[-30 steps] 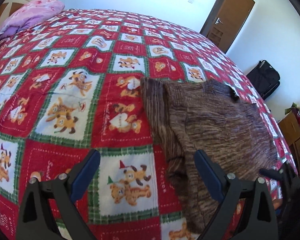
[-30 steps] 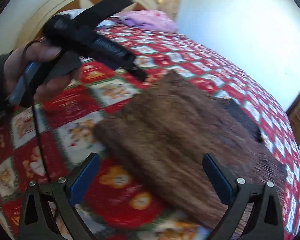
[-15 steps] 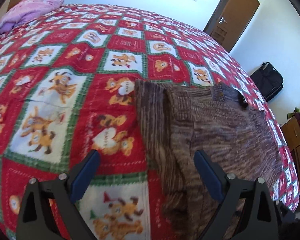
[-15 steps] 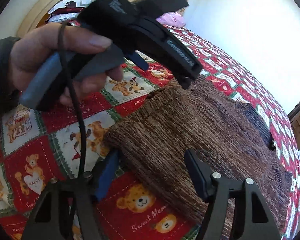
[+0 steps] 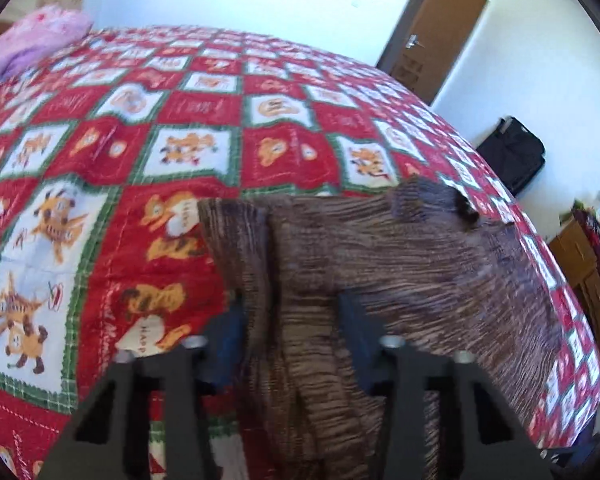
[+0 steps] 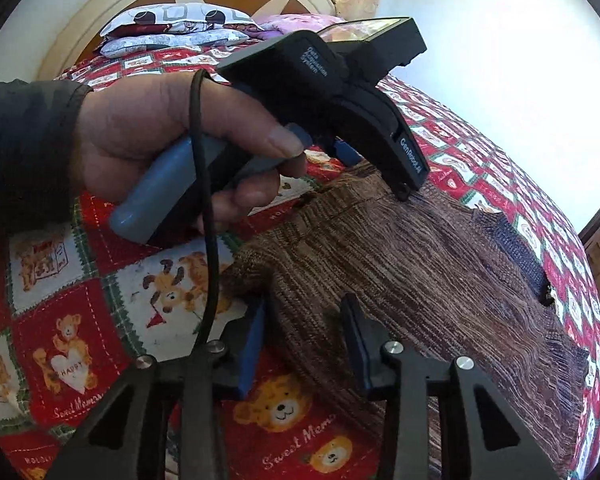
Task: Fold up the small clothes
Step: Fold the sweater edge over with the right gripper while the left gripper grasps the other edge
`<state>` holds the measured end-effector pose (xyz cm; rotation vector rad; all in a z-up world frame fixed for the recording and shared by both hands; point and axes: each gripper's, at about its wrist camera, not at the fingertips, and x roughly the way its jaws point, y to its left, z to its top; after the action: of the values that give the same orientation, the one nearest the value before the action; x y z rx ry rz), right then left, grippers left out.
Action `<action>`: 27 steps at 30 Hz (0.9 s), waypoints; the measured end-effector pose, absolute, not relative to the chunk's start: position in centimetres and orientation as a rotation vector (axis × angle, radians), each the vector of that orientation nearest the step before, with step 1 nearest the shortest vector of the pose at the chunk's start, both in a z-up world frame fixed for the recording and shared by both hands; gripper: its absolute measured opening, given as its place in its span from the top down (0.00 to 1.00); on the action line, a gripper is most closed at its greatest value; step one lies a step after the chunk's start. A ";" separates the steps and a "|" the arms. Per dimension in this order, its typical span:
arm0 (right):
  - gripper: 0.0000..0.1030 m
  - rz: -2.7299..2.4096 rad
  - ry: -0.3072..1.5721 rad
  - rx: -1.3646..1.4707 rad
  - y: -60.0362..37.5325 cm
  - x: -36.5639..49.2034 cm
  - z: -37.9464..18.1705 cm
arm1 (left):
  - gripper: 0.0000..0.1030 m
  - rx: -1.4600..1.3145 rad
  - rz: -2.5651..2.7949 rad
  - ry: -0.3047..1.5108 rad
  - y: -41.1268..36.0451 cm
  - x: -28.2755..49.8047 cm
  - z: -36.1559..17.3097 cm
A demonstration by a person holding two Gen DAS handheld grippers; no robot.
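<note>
your left gripper (image 5: pixel 290 320) sat narrowed astride the brown sweater's (image 5: pixel 400 264) left edge on the bear quilt (image 5: pixel 112 152); your right gripper (image 6: pixel 304 328) narrowed over its corner; the left hand (image 6: pixel 172 148) and cable (image 6: pixel 204 208) blocked the pillows (image 6: pixel 172 28) behind.

We are holding the left gripper (image 5: pixel 290 334) low, its jaws partly drawn together with a gap still showing between the blue pads (image 5: pixel 228 340). Our left hand (image 6: pixel 172 148) is wrapping its grey handle, thumb along the top. The right gripper (image 6: pixel 304 342) is sitting likewise half-narrowed, jaws apart.
</note>
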<state>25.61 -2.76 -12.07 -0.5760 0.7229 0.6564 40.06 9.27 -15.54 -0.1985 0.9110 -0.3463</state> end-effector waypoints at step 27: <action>0.91 0.716 0.737 -0.359 -8.5 25.5 -9.0 | 0.91 -0.241 -0.464 0.806 7.6 38.8 -10.2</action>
<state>25.52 -8.47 -8.97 -0.3593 0.7375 0.7164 38.77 7.58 -10.22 -0.2409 0.8058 -0.4642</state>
